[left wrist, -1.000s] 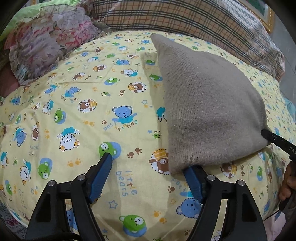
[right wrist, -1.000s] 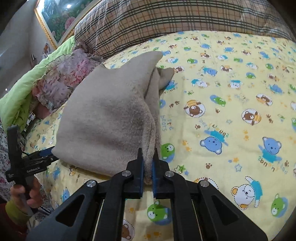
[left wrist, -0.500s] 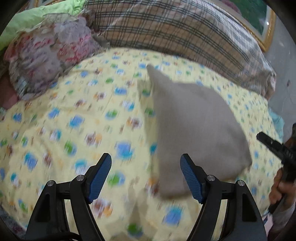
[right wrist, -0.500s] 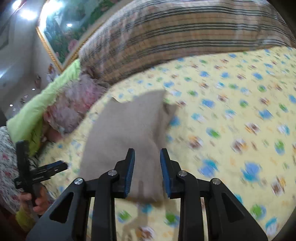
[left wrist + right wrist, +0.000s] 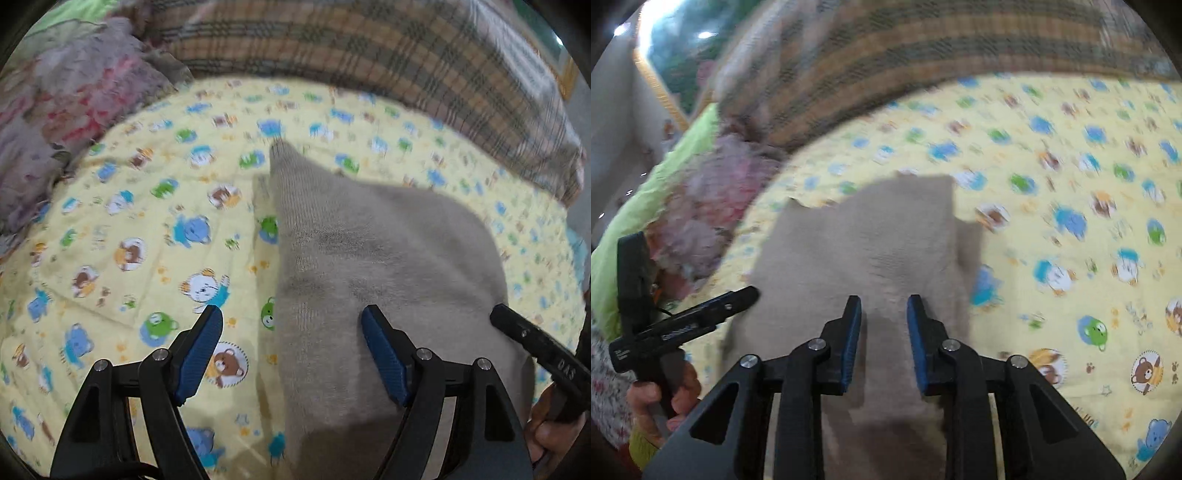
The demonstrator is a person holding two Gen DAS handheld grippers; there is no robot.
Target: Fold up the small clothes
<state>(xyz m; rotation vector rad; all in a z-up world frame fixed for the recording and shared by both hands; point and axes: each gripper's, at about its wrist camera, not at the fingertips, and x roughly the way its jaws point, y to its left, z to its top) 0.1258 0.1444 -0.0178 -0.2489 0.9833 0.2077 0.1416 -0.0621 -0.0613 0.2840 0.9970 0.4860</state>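
A beige knitted garment lies folded on the yellow bear-print sheet, one corner pointing toward the pillows. My left gripper hovers open over the garment's left edge, one pad above the sheet and the other above the knit, touching neither. In the right wrist view the same garment lies under my right gripper. Its jaws are closing, a gap remains between them and nothing is in it. The right gripper's finger shows at the garment's right side.
A plaid pillow lines the far side of the bed. A floral cloth and a green blanket lie at the far left. A person's hand holds the left gripper's handle at the bed's left edge.
The right gripper let go of the garment's folded edge and drew back. The left gripper also pulled back from the near corner and shifted right over the garment. The garment lies released.
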